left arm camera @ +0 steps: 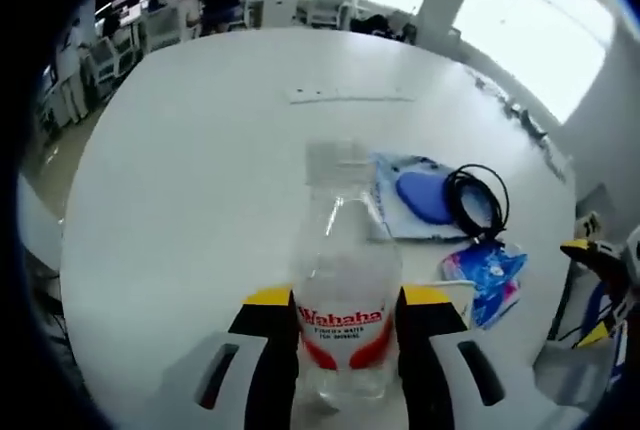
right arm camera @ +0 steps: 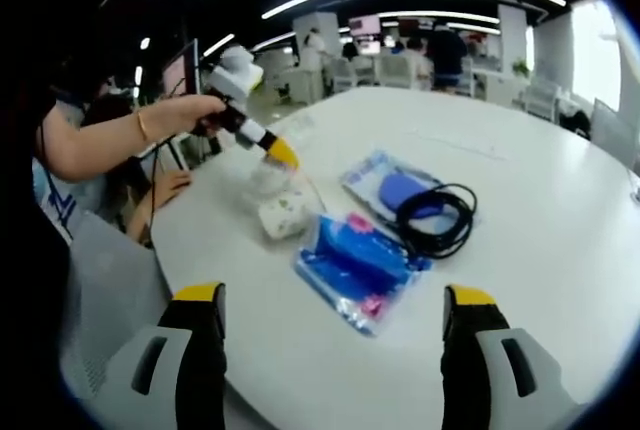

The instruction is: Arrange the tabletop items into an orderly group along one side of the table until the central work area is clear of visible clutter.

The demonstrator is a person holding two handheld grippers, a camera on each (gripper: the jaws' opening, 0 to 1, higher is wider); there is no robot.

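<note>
Two yellow-tipped jaws of the left gripper (left arm camera: 348, 325) squeeze the water bottle (left arm camera: 345, 290) near the table (left arm camera: 200, 150) edge, so I think it goes aside next, while the right gripper (right arm camera: 335, 305) hangs wide open over the blue packet (right arm camera: 355, 265).

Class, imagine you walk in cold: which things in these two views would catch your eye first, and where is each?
In the left gripper view, the clear water bottle with a red label stands gripped between the left tool jaws. On the white round table, a coiled black cable lies on a blue packet, with a brighter blue packet nearer the open right tool.
</note>
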